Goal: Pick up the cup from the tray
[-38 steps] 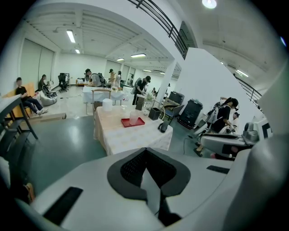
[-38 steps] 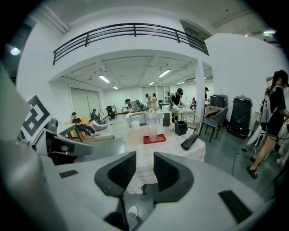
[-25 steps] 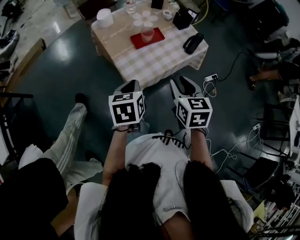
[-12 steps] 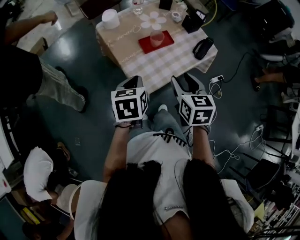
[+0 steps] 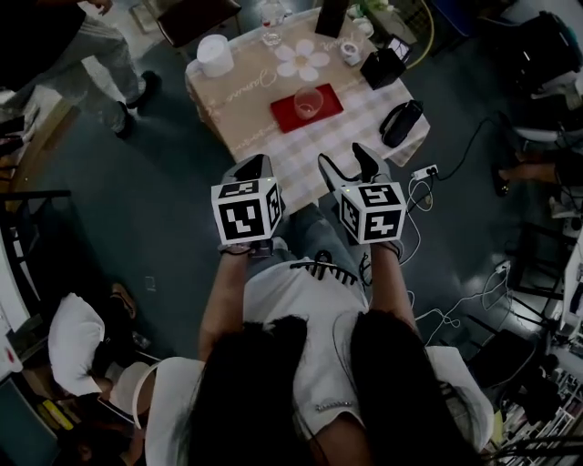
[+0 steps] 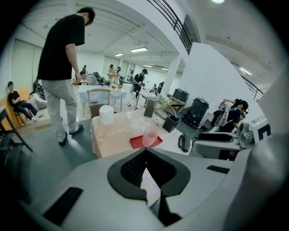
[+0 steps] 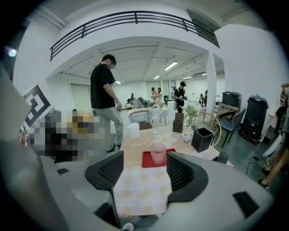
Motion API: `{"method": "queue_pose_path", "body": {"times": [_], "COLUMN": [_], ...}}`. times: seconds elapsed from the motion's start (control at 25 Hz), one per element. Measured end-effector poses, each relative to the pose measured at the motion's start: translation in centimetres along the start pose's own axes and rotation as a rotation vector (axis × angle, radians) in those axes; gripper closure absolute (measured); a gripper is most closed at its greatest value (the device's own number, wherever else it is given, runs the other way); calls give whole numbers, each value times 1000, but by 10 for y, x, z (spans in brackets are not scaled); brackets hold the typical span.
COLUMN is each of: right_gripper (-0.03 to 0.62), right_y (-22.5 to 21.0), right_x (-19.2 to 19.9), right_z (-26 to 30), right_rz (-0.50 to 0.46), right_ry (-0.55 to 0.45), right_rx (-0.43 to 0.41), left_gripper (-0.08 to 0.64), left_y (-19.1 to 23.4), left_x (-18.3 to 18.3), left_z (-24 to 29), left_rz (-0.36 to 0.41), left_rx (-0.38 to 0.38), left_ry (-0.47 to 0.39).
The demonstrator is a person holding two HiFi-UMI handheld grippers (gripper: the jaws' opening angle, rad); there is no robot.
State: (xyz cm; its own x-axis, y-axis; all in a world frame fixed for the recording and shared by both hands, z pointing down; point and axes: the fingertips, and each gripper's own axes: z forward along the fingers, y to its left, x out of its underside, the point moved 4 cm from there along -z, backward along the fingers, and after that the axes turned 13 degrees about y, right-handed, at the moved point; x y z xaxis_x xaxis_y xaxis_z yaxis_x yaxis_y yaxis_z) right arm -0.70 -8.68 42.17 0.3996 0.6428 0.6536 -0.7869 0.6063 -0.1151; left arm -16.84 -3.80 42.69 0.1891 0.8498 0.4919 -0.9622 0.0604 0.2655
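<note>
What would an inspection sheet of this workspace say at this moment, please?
Surface: table under a checked cloth with a beige runner; no spill seen.
Job's things: cup upright on the red tray, untouched.
Clutter: white tub, glass vessel, flower-shaped mat, black box and black handset-like thing share the table.
Grippers: left gripper shut, nothing between its jaws; right gripper open, jaws have just been opening, nothing between them; neither touches the cup.
Cables: power strip and loose leads on the floor right of the table.
Surroundings: a person stands beside the table's far end.
</note>
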Motion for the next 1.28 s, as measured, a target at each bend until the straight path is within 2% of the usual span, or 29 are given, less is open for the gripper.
{"method": "queue_pose_path", "body": {"times": [0.24, 0.4, 0.64, 0.96, 1.28], "right_gripper": [238, 224, 193, 187, 187], "right_y": [-26, -42, -50, -58, -52], "right_x": [-31, -46, -58, -54, -40], "right_z": [44, 76, 120, 184, 227], "right_rz": [-87, -118, -232, -284, -369], "right_ry": [35, 67, 135, 279, 403], "right_rx": [-46, -82, -127, -180, -208], "left_gripper": [554, 554, 554, 554, 554], "left_y": [3, 3, 3, 8, 17], "left_x": [-33, -50, -65, -77, -81], "left_z": [31, 51, 75, 107, 116], "left_rz": [-48, -74, -115, -159, -207], "left_rx": [-35, -60, -82, -114, -144], "left_ry": [27, 55, 97, 137, 158]}}
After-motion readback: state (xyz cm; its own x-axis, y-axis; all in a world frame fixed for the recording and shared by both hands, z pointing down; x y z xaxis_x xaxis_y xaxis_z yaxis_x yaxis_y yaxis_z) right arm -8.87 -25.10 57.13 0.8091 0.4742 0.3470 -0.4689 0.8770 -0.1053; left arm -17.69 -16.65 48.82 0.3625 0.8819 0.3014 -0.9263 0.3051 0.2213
